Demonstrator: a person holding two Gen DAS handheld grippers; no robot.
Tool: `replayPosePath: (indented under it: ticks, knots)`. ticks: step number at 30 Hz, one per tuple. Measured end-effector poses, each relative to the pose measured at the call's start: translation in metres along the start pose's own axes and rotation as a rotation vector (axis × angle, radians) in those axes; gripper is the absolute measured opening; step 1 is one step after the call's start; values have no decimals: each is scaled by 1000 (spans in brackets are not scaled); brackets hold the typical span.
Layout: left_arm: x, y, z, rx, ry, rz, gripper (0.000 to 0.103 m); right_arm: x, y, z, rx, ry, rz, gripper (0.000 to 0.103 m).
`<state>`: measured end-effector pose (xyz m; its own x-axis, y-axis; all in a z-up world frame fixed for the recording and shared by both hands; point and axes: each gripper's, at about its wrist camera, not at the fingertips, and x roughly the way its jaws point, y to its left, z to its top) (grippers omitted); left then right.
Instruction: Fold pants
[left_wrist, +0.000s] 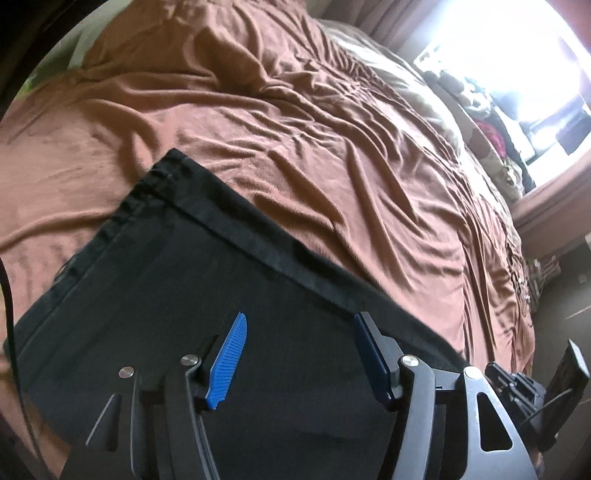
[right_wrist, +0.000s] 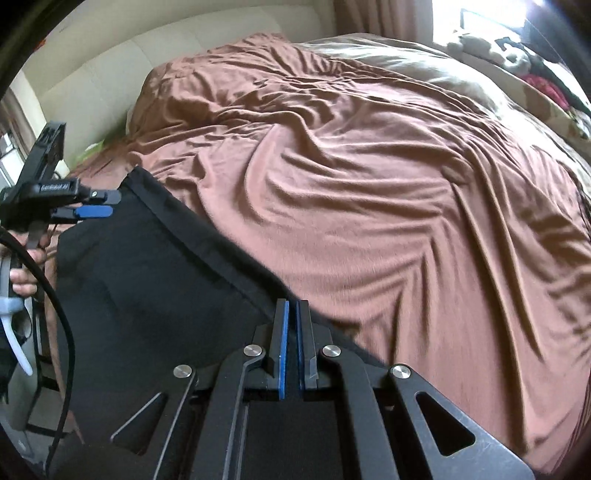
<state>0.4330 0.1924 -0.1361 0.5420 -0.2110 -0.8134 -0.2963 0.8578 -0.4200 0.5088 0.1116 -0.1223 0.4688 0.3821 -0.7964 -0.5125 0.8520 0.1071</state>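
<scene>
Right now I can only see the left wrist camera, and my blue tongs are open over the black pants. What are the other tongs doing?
Observer: The right tongs are almost closed at the edge of the black pants. A thin dark strip seems to be pinched between them.
Operator: Where are my tongs, from over there?
Observer: The left tongs are at the pants' far corner, seen side-on.
Operator: What's behind that corner?
Observer: A cream padded headboard, beyond the brown blanket.
</scene>
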Motion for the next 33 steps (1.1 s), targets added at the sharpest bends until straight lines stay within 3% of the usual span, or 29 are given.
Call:
replayPosePath:
  ticks: [6, 12, 26, 33]
  knots:
    - [-17, -1, -24, 18, -10, -49, 62, -29, 5, -23, 74, -12, 16, 0]
    - [-44, 21, -40, -18, -46, -73, 62, -51, 12, -46, 126, -11, 43, 0]
    - [-87, 132, -66, -243, -66, -58, 63, -47, 44, -79, 188, 45, 95, 0]
    - [-86, 169, -78, -364, -45, -153, 63, -42, 57, -85, 204, 60, 102, 3]
